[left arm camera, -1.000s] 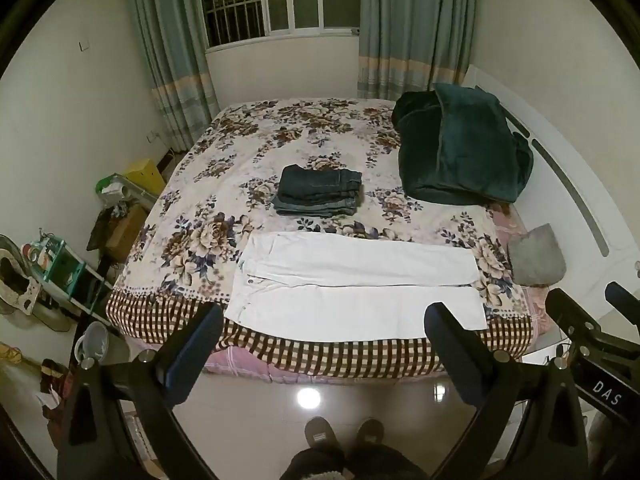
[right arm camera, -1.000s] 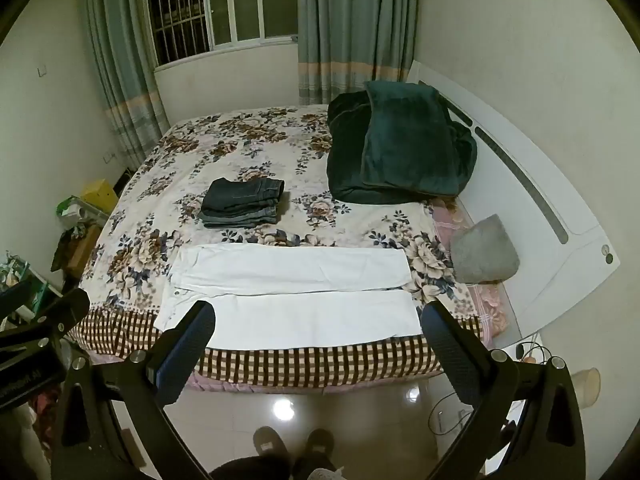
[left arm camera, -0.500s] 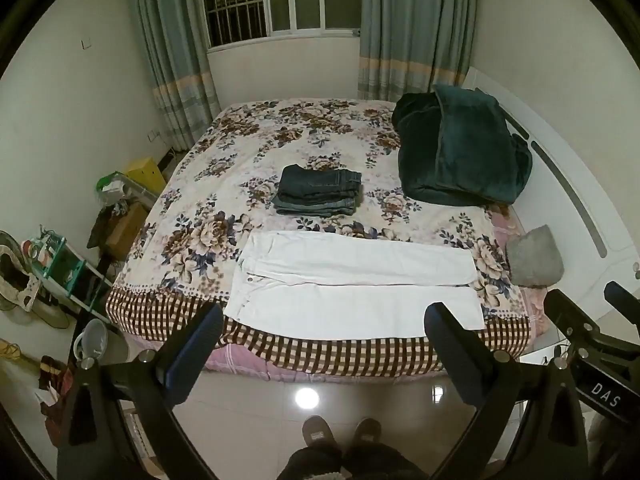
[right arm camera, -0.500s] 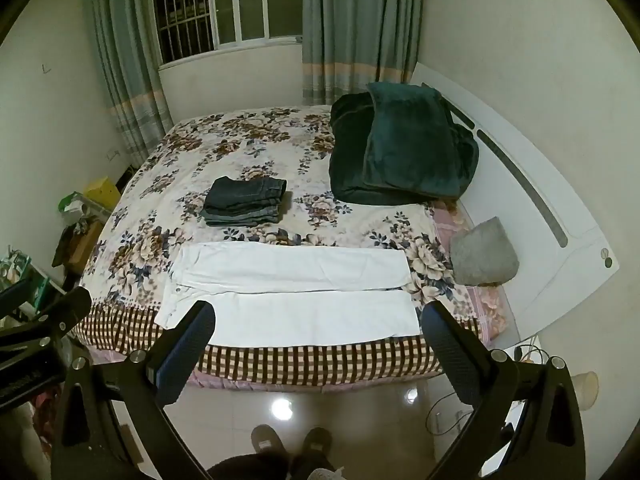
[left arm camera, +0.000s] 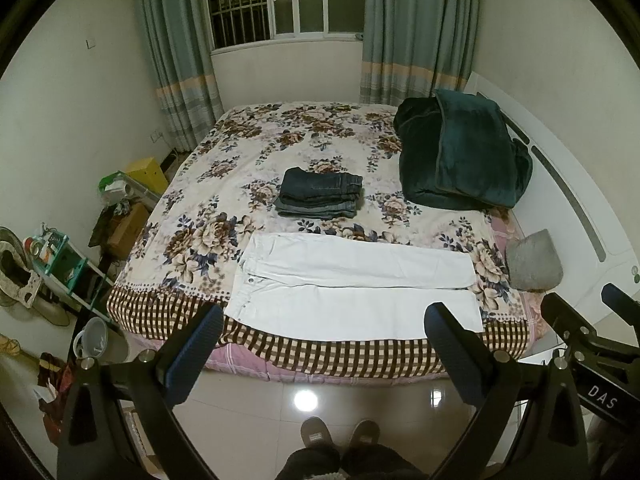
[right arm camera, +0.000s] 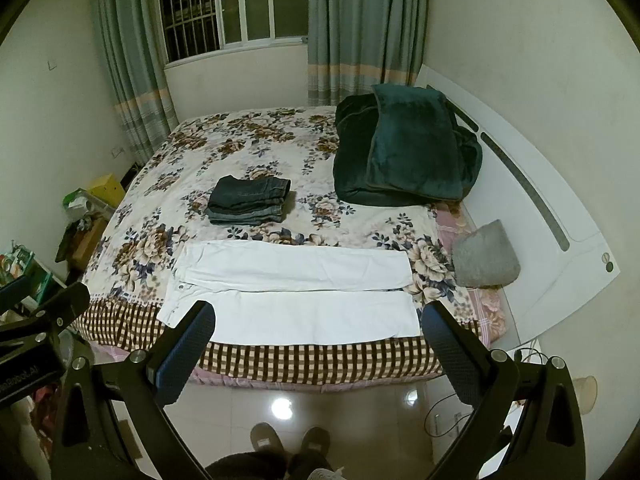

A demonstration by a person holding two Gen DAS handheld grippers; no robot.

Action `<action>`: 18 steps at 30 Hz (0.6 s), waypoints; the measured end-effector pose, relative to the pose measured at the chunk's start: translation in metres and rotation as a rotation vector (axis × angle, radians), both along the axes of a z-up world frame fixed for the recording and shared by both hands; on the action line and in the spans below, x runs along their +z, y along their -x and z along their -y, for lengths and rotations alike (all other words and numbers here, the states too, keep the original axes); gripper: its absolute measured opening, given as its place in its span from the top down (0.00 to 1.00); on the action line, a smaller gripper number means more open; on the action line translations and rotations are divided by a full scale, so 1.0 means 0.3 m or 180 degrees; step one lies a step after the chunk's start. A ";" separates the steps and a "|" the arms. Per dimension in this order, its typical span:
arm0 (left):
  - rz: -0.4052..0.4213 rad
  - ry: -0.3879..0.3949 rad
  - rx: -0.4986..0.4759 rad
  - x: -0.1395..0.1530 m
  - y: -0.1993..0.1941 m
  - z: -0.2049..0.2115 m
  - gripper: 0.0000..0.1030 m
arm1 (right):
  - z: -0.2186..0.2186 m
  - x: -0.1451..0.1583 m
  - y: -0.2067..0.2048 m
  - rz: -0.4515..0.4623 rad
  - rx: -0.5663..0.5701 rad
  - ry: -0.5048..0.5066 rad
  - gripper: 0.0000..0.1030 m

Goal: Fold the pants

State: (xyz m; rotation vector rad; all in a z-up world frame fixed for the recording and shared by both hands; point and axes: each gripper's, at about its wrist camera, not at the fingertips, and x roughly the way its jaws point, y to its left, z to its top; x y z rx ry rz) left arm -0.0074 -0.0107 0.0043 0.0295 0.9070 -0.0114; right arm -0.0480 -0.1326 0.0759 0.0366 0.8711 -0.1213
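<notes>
White pants (left arm camera: 356, 288) lie flat on the near side of the bed (left arm camera: 280, 152), waist to the left, both legs stretched to the right. They also show in the right wrist view (right arm camera: 296, 292). My left gripper (left arm camera: 324, 336) is open and empty, held high above the floor in front of the bed. My right gripper (right arm camera: 320, 332) is open and empty too, beside the left one. Both are well short of the pants.
A stack of folded dark jeans (left arm camera: 320, 194) sits mid-bed. A dark green blanket (left arm camera: 460, 156) is piled at the right by the white headboard (left arm camera: 568, 200), with a grey cushion (left arm camera: 534, 260) below it. Shelves and clutter (left arm camera: 60, 256) stand left of the bed. My feet (left arm camera: 340, 436) stand on the tile floor.
Both grippers have drifted slightly back and up, so the bed looks a little farther away. The pants have not moved.
</notes>
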 end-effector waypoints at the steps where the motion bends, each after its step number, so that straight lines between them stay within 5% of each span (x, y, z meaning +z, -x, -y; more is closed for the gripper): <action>1: 0.0000 0.0006 0.0000 0.000 0.000 0.000 0.00 | -0.002 -0.001 -0.004 -0.0002 0.0000 0.0001 0.00; 18: 0.0003 0.0012 0.0001 0.009 0.018 0.001 0.00 | -0.022 0.009 0.016 -0.0014 0.0009 -0.0011 0.00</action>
